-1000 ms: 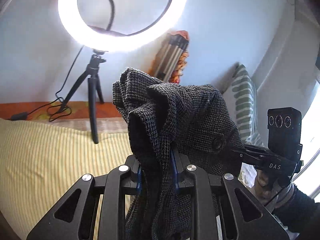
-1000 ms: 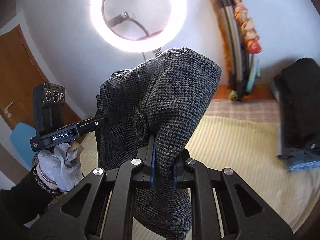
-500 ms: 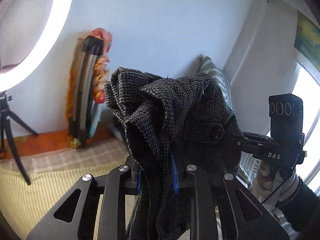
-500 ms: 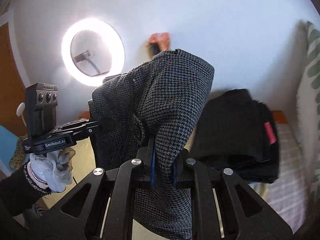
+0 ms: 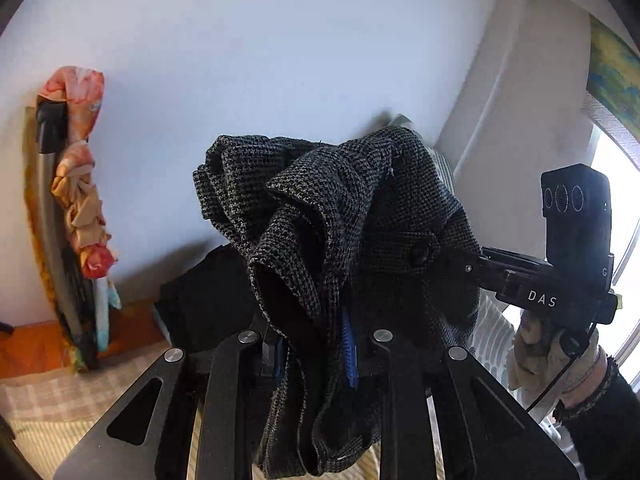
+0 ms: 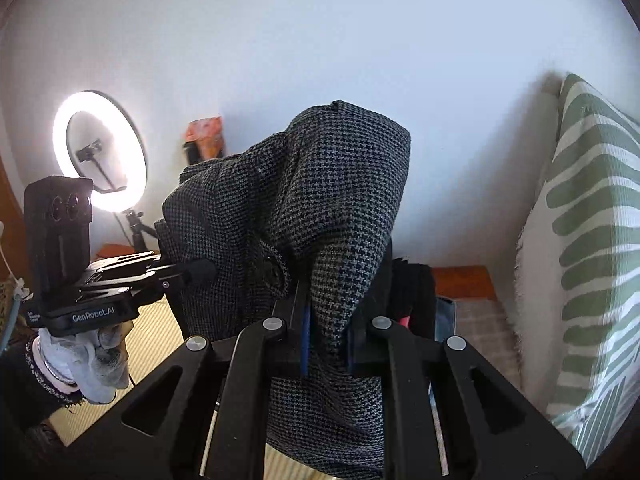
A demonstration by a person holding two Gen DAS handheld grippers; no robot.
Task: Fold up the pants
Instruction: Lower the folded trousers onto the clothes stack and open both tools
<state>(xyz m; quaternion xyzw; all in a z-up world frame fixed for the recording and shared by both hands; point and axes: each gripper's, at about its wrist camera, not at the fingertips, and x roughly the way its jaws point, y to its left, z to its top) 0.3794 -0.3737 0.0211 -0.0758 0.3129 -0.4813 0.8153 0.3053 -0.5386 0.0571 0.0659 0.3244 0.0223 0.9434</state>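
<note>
The bed (image 6: 152, 344), under a yellow striped cover, fills the low part of both views, and the wall behind it is plain white. A green-and-white striped pillow (image 6: 584, 264) stands upright at the bed's right edge in the right wrist view. The pants (image 5: 344, 232), a dark houndstooth weave, hang bunched in the air above the bed, held between the two grippers with loose folds falling over their fingers and a dark button showing on the waistband. A stack of dark folded clothes (image 5: 204, 300) lies near the head edge of the bed, behind the pants. A ring light (image 6: 102, 152) on a small tripod glows at the bed's far left corner in the right wrist view. A long bundle wrapped in orange cloth (image 5: 76, 200) leans against the wall beside the bed's head edge. The left gripper (image 5: 316, 344) has its fingers clamped on a thick gather of the pants fabric. The right gripper (image 6: 326, 332) likewise pinches a fold of the pants between its blue pads. Each gripper appears in the other's view, gripping the cloth from the side, held by a gloved hand.
</note>
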